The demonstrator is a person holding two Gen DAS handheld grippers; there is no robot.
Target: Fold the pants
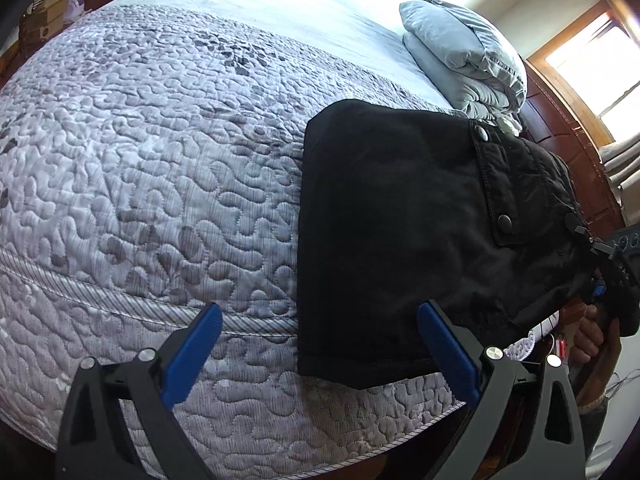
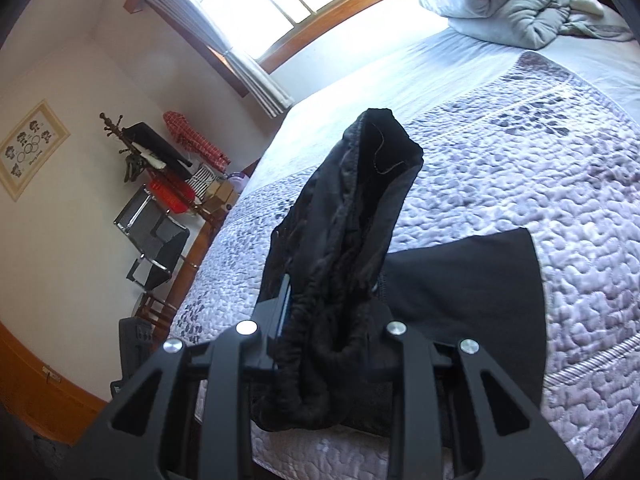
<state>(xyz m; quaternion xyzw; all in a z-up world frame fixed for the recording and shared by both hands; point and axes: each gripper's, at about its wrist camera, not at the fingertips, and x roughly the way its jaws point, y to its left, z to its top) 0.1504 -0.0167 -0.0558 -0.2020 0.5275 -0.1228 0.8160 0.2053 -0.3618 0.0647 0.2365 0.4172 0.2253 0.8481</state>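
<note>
Above the quilt point(image 1: 140, 160), left tongs point(image 1: 320, 356) spread, empty; right tongs point(image 2: 332, 300) pinching pants point(image 2: 360, 200).

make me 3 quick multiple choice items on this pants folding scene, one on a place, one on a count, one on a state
1. Where do the black pants lie?
A. on the quilted bedspread
B. on a chair
C. on the floor

2. How many metal snaps show on the pocket flap?
A. none
B. two
C. five

3. What is the left gripper doing?
A. clamping the pillow
B. shut on the pants
C. open, holding nothing

Answers:
1 A, quilted fabric shows around the pants.
2 B, one snap near each end of the flap.
3 C, its blue pads stand wide apart; the right gripper has the bunched waistband.
</note>
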